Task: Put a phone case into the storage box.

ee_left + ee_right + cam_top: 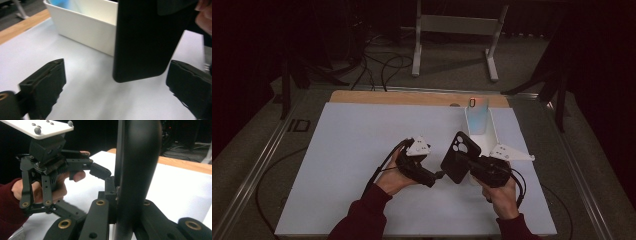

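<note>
The right gripper (468,164) is clenched on a black phone case (460,157), which it holds clear of the white table mat (362,150) near the mat's centre-right, just in front of the white bin (484,131). In the right gripper view the case (136,170) stands edge-on between the pinching jaws. The left gripper (435,177) sits at about 8 o'clock from the case, its jaws spread wide and pressing on nothing; in its own view the case's lower end (145,45) hangs between and beyond the open jaws.

By the look of it, the case now rests with the right gripper alone, and the placing of it, perhaps into the bin, appears not yet done.

In the high view the case's long axis runs from 12 o'clock to 6 o'clock, tipped slightly, with the camera cut-out end up toward 12 o'clock.
</note>
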`<action>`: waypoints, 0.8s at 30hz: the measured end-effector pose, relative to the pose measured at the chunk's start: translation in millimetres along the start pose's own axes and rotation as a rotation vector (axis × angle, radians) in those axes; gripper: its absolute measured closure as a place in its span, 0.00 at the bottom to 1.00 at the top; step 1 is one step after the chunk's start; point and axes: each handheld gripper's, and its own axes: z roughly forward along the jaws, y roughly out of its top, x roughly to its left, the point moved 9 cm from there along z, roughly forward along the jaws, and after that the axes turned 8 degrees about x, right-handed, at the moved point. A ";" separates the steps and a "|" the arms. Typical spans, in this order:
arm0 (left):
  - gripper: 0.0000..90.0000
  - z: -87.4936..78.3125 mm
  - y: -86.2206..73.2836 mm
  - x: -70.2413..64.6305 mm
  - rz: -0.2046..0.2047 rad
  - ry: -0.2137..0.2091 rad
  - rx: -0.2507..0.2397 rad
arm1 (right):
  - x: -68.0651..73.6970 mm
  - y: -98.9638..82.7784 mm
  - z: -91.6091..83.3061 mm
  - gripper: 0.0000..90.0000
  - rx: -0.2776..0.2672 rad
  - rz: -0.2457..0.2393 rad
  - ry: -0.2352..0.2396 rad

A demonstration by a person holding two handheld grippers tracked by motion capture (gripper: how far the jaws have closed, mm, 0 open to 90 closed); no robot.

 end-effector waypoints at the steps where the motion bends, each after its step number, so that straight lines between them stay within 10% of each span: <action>1: 0.00 -0.5 0.1 -0.8 0.001 -0.008 0.000 | 1.7 0.9 0.0 0.96 -0.002 -0.005 0.010; 24: 0.21 4.7 -2.6 -26.5 0.071 -0.182 -0.002 | 34.8 11.1 10.3 0.96 -0.023 -0.085 0.145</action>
